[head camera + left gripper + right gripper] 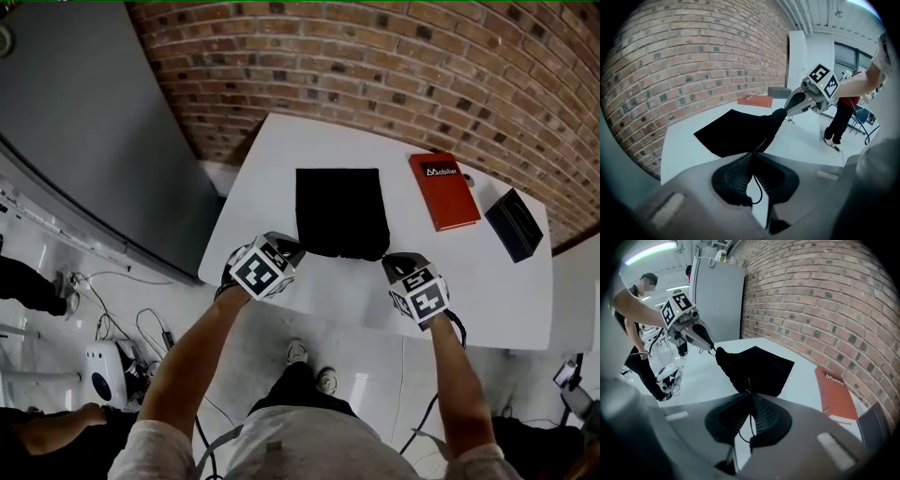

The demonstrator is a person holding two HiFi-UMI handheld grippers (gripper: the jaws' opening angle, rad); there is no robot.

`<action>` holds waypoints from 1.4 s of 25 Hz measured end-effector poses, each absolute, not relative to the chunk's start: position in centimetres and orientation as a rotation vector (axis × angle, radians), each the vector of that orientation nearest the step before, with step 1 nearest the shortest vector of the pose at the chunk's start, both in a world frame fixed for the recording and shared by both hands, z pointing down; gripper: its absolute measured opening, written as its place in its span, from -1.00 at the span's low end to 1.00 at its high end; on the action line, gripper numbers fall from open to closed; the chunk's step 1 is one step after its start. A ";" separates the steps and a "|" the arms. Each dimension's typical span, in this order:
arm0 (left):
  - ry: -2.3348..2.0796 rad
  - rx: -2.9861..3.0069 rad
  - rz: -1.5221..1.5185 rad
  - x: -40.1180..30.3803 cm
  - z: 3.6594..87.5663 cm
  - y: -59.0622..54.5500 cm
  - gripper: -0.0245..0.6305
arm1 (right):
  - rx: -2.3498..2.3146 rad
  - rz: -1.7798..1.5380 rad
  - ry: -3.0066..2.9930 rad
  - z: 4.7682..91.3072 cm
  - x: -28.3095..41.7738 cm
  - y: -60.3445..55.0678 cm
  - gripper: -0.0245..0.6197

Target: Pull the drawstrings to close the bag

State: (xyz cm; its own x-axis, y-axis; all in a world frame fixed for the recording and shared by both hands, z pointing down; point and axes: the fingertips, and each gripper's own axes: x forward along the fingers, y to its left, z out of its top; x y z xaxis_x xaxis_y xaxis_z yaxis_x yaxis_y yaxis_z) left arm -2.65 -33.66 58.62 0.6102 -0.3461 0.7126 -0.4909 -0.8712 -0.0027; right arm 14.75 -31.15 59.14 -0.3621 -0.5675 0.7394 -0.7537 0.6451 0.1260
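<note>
Black bag (340, 211): on white tabletop (281, 150), mouth end raised toward the person. Left gripper (296, 247), right gripper (388, 263): fingers pinched on a drawstring (760, 186) each. Mouth barely gathered; pulling apart remains.

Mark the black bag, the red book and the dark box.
black bag (339, 211), head view, middle of its cloth.
red book (443, 192), head view, centre of its cover.
dark box (514, 223), head view, its top face.
</note>
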 end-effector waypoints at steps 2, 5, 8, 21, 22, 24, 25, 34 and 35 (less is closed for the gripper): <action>-0.719 2.653 1.083 -2.7 57.8 -34.1 -0.88 | 1.045 0.291 -2.079 58.4 14.8 -31.7 -0.90; -0.757 2.656 1.047 -3.1 56.9 -34.8 -0.88 | 1.079 0.285 -2.088 57.7 14.4 -32.5 -0.90; -0.799 2.654 1.023 -3.6 56.2 -35.5 -0.88 | 1.092 0.270 -2.097 56.9 14.0 -33.2 -0.90; -0.896 2.689 0.929 -4.3 52.7 -39.3 -0.88 | 1.189 0.234 -2.115 53.4 13.5 -37.3 -0.91; -0.905 2.694 0.919 -4.3 52.4 -39.7 -0.88 | 1.201 0.234 -2.116 53.1 13.5 -37.6 -0.90; -0.922 2.702 0.891 -4.3 51.9 -40.5 -0.88 | 1.222 0.231 -2.116 52.6 13.4 -38.1 -0.91; -0.931 2.704 0.876 -4.3 51.6 -40.9 -0.88 | 1.231 0.228 -2.117 52.4 13.4 -38.4 -0.91; -0.996 2.745 0.785 -4.6 48.6 -43.8 -0.88 | 1.310 0.196 -2.118 49.8 13.1 -40.8 -0.91; -1.001 2.752 0.776 -4.6 48.2 -44.1 -0.88 | 1.320 0.192 -2.118 49.5 13.1 -41.0 -0.91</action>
